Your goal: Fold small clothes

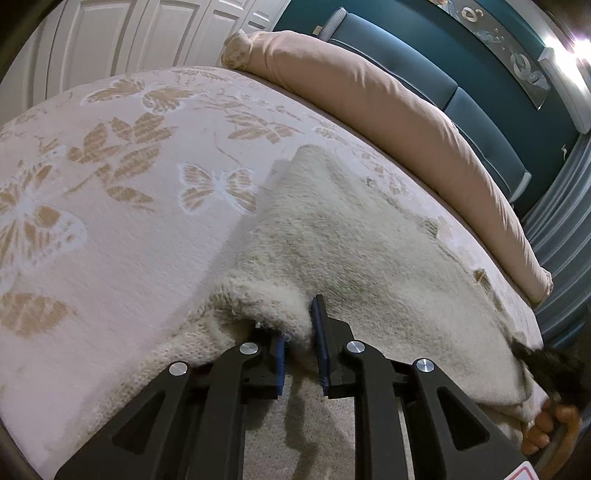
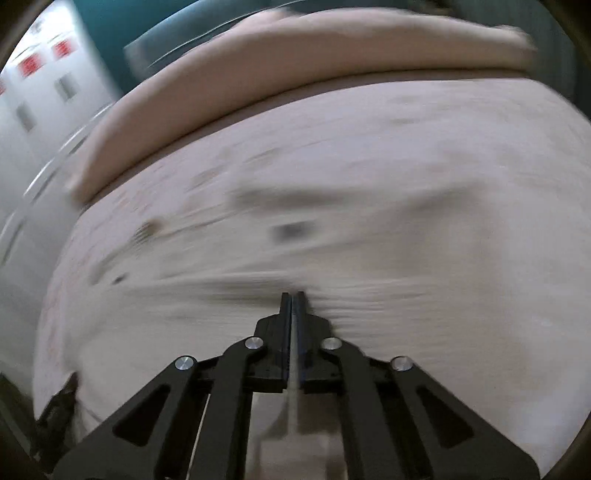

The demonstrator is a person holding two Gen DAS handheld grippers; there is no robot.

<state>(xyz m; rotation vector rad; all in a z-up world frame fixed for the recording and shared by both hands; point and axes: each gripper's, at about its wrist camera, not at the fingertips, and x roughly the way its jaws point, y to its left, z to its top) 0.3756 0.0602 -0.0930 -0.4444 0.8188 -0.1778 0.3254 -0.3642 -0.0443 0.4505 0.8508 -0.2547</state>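
Observation:
A cream knitted garment lies on the bed and is lifted at its near edge. My left gripper is shut on a bunched fold of that edge, the knit squeezed between its blue pads. At the far right of the left wrist view, the right gripper and the hand holding it show dark at the garment's other corner. The right wrist view is blurred by motion. My right gripper is closed on the edge of the pale garment, a thin strip of cloth between the fingers.
The bed has a pink cover with tan butterfly and leaf prints. A long tan bolster pillow lies along the far edge before a teal headboard. White cupboard doors stand at the back left.

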